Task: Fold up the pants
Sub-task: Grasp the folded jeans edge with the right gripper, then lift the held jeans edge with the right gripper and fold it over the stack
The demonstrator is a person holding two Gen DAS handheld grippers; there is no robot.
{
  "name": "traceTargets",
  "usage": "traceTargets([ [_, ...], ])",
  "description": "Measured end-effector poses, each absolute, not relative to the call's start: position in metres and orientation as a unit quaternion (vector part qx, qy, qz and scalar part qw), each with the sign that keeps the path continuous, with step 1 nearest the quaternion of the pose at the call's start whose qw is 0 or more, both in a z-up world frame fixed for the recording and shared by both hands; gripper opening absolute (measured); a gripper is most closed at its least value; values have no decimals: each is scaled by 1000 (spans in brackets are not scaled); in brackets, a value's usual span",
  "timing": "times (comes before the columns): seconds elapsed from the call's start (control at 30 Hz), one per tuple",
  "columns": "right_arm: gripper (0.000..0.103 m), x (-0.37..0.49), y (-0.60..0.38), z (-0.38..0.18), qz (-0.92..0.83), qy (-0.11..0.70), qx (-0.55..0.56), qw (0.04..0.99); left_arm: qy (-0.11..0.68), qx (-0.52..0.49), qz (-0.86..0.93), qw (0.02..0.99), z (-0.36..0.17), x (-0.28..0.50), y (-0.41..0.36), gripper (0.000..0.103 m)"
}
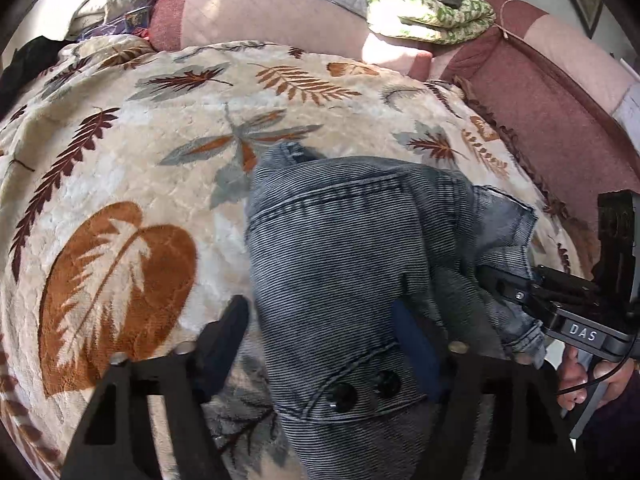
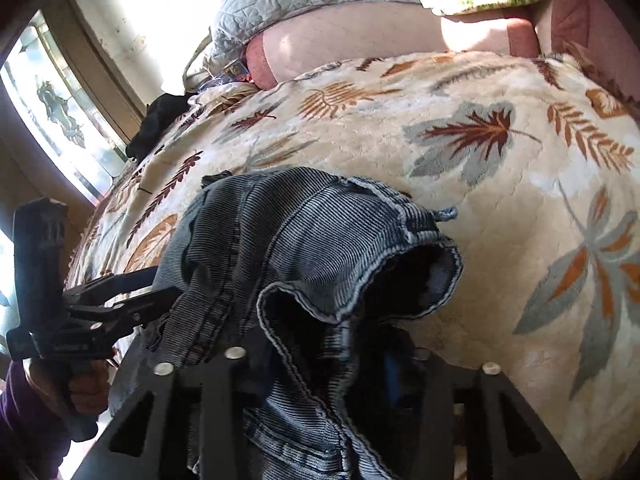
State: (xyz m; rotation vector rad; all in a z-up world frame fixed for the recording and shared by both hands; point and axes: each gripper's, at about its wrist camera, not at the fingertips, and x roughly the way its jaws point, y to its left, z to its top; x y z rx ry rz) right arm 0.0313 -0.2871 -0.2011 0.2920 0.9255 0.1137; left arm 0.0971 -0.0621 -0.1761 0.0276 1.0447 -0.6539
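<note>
On my left, the left tongs [image 1: 320,316] straddle a thick bunch of the pants [image 1: 340,240] near the buttoned band, with cloth filling the gap between the fingers; I cannot tell whether the pads are truly biting or only resting against it, so I would confirm that pinch before lifting anything; the pants lie heaped in the middle of the leaf-patterned blanket [image 1: 120,152], crumpled rather than flat, so I judge the fold has barely begun; over on the right, the right tongs [image 2: 324,344] look clenched on the hemmed edge of the same garment; to do this step well I would raise both ends together, draw them apart until the cloth hangs straight, keep the two grips level, then lay it down smoothly.
</note>
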Motion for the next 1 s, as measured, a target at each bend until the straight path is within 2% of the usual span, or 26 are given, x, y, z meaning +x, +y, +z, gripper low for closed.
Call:
traceTargets([
  [0.07,36,29,-284,-194,51,439,137,887,485,32,-298,822,-171,95,-69,62],
  [0.2,35,28,-277,-171,62,415,129,899,489,14,-295,821,-161,104,-65,47],
  [0.27,35,32,-271,-158,67,401,114,906,481,11,-293,827,-150,113,-63,44],
  [0.53,35,103,-269,-120,78,341,118,929,422,31,-239,874,-113,181,-60,44],
  [0.67,35,161,-274,-143,65,354,150,921,392,81,-173,900,-126,223,-69,44],
  [0.73,34,184,-278,-165,45,376,162,911,407,114,-141,895,-148,244,-75,44],
  [0.8,40,198,-277,-190,-3,401,146,904,453,124,-129,873,-178,260,-77,46],
  [0.87,65,203,-278,-210,-38,421,124,897,454,107,-121,876,-189,257,-69,51],
  [0.9,65,202,-279,-215,-40,421,124,898,444,109,-116,882,-187,251,-67,58],
  [1.0,71,192,-281,-205,-41,414,112,902,440,119,-114,882,-178,235,-61,63],
])
